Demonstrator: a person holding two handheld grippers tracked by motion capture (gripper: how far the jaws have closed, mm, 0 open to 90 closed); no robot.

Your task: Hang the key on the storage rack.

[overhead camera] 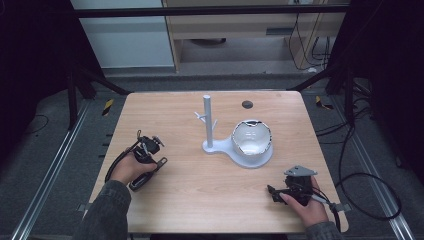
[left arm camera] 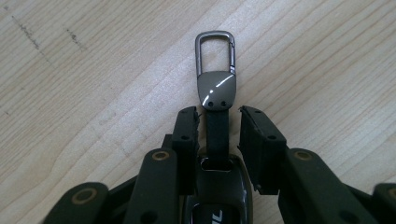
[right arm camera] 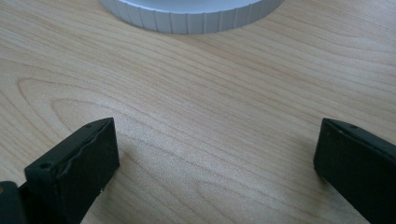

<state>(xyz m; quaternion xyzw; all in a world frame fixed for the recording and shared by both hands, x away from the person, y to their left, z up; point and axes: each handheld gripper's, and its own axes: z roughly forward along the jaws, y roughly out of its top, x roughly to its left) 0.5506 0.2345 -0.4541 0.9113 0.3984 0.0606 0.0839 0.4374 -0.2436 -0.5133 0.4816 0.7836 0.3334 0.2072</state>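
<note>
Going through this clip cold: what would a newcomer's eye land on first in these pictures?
Probably the white stand, an upright post with short pegs on a base that carries a shiny bowl, right of the table's centre. Next, in the left gripper view, the key fob with a metal clip lying between the left claw's parted jaws. The right claw gapes wide over bare wood.

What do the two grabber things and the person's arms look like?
Both are black, each with two blocky black jaws. The left gripper has a black cable looping off it. The right gripper carries a grey three-cornered plate on top and trails a black cable too. The person wears dark grey sleeves.
</note>
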